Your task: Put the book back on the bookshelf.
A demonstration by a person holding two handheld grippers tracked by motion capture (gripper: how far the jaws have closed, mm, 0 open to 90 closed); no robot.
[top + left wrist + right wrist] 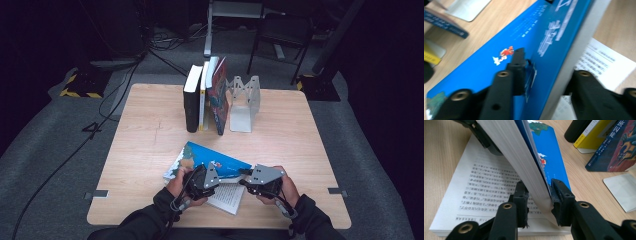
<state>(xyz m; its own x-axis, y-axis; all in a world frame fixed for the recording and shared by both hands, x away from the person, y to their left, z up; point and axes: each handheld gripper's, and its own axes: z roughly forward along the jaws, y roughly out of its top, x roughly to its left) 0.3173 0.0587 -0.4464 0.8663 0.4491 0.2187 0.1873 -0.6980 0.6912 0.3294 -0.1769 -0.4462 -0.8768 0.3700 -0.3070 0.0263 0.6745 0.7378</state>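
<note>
— So where does the work stand?

— Partway, I'd judge. The blue-covered book (215, 165) lies open at the near middle of the table (150, 135), its cover and a thick block of pages lifted off the printed page (486, 182) below.

— Who holds it?

— The right gripper (539, 197) is clamped on that block's corner. The left gripper (544, 75) straddles the raised part, one jaw on the cover, one behind; whether it presses, I cannot tell.

— What's left?

— Probably closing it, then standing it with the upright books (205, 97) by the bookend (245, 102) at the far side.
</note>
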